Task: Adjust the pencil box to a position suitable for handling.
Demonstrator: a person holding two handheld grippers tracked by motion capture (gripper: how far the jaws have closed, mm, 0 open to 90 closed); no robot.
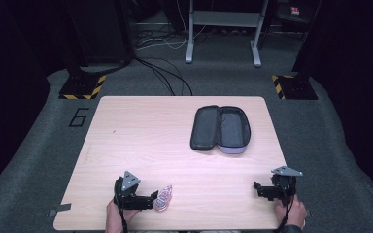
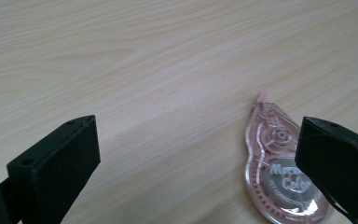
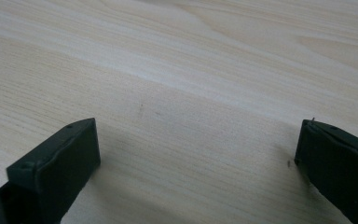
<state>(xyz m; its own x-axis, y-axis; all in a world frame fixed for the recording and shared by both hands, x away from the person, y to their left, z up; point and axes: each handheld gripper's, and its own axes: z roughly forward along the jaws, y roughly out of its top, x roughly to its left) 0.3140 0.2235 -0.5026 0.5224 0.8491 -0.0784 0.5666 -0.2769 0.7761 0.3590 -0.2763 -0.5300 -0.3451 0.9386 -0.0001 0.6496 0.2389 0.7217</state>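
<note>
Your left claw (image 2: 191, 163) (spread wide, empty) has the correction tape (image 2: 279, 168) under its right jaw, long axis pointing away.

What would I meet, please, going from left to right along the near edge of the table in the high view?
Left gripper → pink correction tape dispenser lying flat on the table → right gripper.

My pale wood tabletop (image 1: 126, 131) carries an open dark pencil case (image 1: 220, 128) at its far right, and a clear pink correction-tape dispenser (image 1: 164, 198) near my edge.
</note>
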